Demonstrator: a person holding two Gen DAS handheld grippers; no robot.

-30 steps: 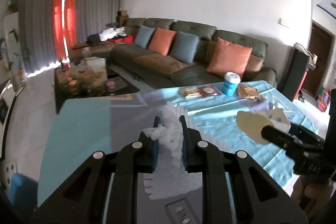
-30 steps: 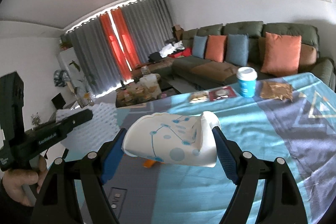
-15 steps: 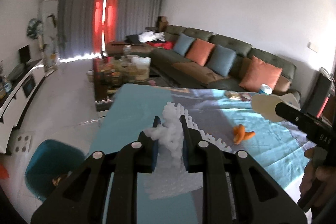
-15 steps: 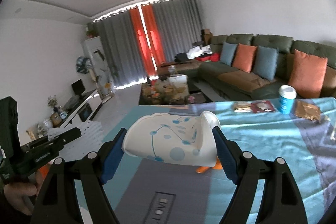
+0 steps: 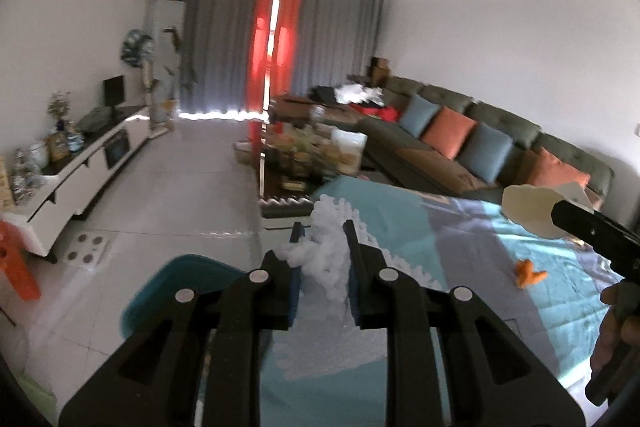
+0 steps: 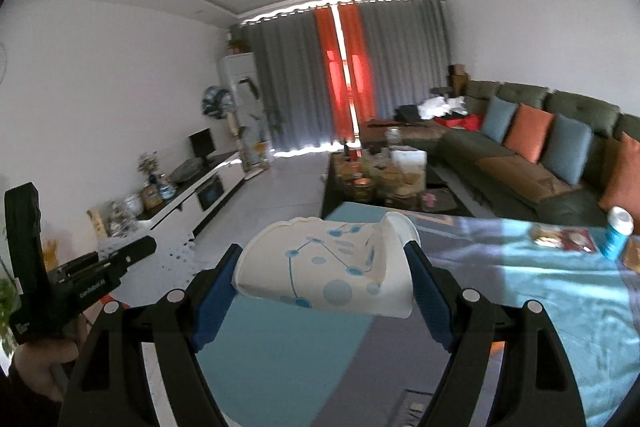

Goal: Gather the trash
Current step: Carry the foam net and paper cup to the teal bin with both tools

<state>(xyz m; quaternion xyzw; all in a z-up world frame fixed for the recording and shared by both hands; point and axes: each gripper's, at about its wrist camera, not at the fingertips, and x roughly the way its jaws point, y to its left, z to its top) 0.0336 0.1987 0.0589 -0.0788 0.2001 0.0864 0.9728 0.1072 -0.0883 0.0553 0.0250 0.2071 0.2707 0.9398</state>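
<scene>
My left gripper (image 5: 322,259) is shut on a white foam sheet (image 5: 328,291) that hangs down over the table's left edge. A teal bin (image 5: 160,291) stands on the floor below and left of it, partly hidden by the gripper. My right gripper (image 6: 324,267) is shut on a crushed white paper cup with blue dots (image 6: 326,267), held sideways above the teal tablecloth (image 6: 272,347). The cup also shows at the right of the left wrist view (image 5: 528,215). The left gripper shows at the left of the right wrist view (image 6: 100,267).
An orange scrap (image 5: 528,271) lies on the tablecloth. A blue cup (image 6: 618,233) and snack packets (image 6: 560,239) sit at the far right of the table. A crowded coffee table (image 6: 384,183), a green sofa (image 6: 540,155) and a white TV cabinet (image 5: 80,167) stand beyond.
Both grippers have swung left with their loads, from over the table toward its left edge. The floor and the teal bin have come closer under the left gripper.
</scene>
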